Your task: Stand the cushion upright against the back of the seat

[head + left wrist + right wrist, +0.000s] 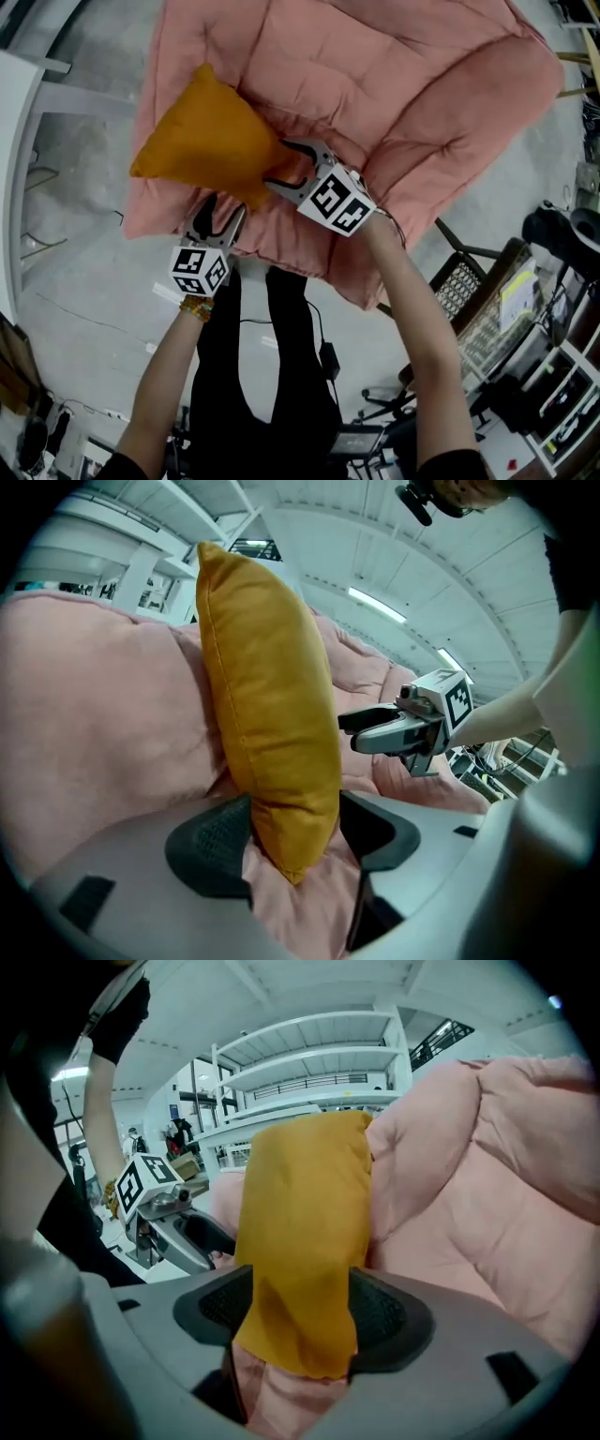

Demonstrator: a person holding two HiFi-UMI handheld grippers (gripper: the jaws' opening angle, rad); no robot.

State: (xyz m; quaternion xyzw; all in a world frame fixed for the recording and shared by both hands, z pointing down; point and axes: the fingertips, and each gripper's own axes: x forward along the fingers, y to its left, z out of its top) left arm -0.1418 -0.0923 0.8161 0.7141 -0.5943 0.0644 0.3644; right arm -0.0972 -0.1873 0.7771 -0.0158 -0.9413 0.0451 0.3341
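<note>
Floor: grey concrete [84,272], faint lines across it, filling the left and lower left of the head view. White table edge [11,169] at far left. Pink padded seat [422,84] takes the top of the frame. Lower right: metal mesh basket [457,286] and cluttered shelves [562,412]. Black cable with adapter [328,357] at lower centre.

Left gripper view: white arched ceiling [309,536], strip lights [377,605] right of centre, lit.

Right gripper view: white tiered racking [309,1054] at upper centre, dark railing [441,1035] at upper right.
</note>
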